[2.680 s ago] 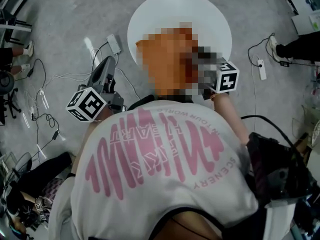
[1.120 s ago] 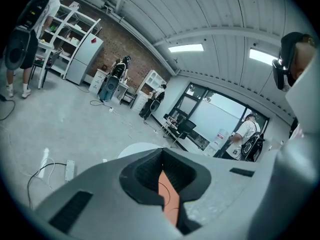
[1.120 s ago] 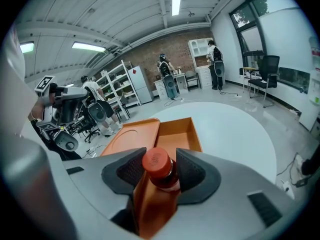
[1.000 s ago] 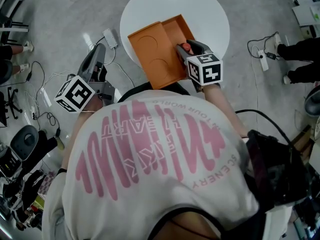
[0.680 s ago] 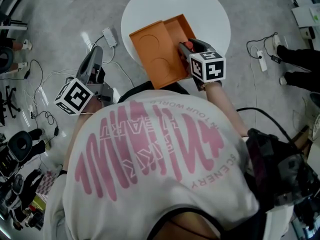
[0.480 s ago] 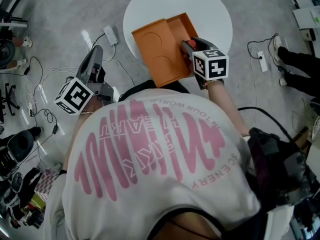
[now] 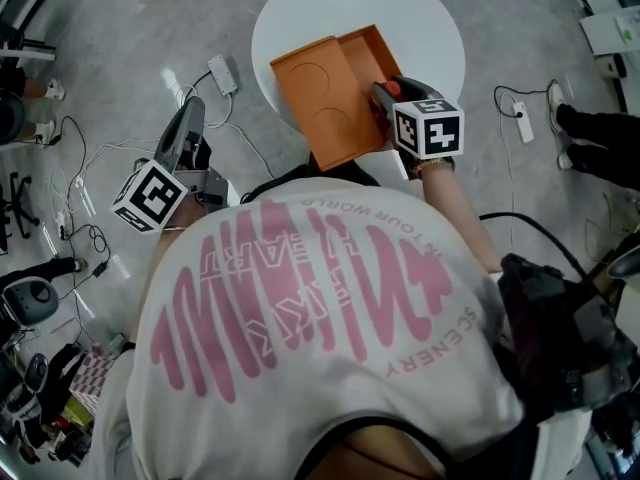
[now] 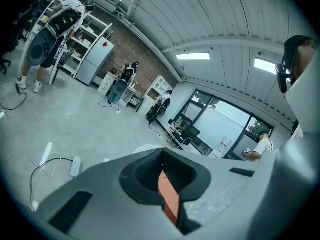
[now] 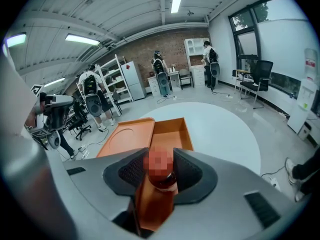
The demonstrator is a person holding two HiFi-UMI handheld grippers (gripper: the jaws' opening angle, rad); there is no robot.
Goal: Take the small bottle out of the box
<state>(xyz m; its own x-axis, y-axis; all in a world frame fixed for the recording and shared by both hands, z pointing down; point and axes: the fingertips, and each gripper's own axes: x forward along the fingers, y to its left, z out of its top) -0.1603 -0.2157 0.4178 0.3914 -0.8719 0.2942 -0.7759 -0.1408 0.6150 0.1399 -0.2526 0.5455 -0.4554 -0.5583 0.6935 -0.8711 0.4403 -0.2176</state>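
White table [image 7: 430, 13] bears the open box [image 7: 366, 60]; right gripper [image 7: 386, 93] jaws clasp the small bottle [image 9: 161, 183], left gripper [image 8: 161, 161] jaws closed.

Right gripper [image 7: 388, 94] tilts down, jaws clamped on the small bottle [image 9: 156, 198]; left gripper [image 7: 190, 120], jaws together, held aside.

The box [image 7: 335, 88] looks like matt orange card, smooth on its lid. The round worktop [image 7: 420, 18] is white and smooth with a faint sheen. The small bottle [image 9: 155, 204] is glossy amber-brown. The right hand-held gripper [image 9: 160, 162] is matt grey plastic with ribbed black pads [image 9: 187, 172]. The floor [image 7: 130, 28] is grey polished concrete
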